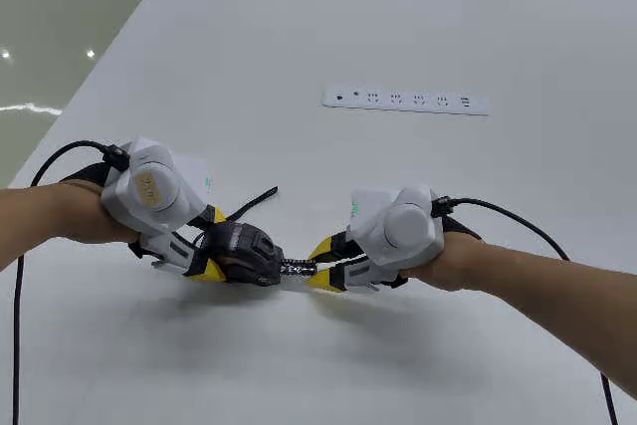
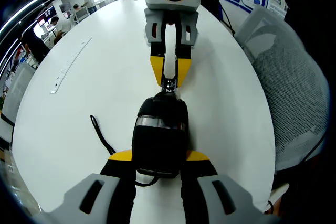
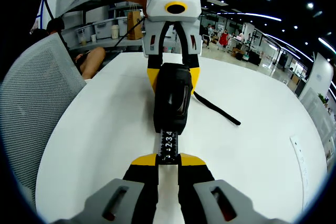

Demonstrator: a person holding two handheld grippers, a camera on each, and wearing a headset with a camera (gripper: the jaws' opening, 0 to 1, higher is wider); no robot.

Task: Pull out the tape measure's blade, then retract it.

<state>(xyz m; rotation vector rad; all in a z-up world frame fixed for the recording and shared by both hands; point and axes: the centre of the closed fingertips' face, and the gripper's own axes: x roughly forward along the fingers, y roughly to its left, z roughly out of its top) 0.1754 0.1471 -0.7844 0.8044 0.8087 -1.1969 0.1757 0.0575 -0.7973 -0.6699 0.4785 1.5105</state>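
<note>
A black tape measure (image 1: 242, 252) (image 2: 159, 137) (image 3: 172, 96) lies low over the white table (image 1: 328, 37). My left gripper (image 1: 204, 244) (image 2: 158, 157) is shut on its case, yellow tips on both sides. A short length of blade (image 1: 298, 268) (image 3: 167, 146) with black numbers sticks out of the case. My right gripper (image 1: 320, 265) (image 3: 168, 158) is shut on the blade's end, facing the left gripper, and in the left gripper view it (image 2: 169, 74) pinches the hook just ahead of the case. The black wrist strap (image 1: 254, 202) (image 2: 101, 136) (image 3: 216, 109) trails on the table.
A white power strip (image 1: 405, 101) (image 2: 70, 64) (image 3: 300, 161) lies further back on the table. A grey mesh chair (image 2: 294, 93) (image 3: 37, 98) stands beside the table's near edge. Cables (image 1: 528, 231) run from both grippers. People sit at distant desks.
</note>
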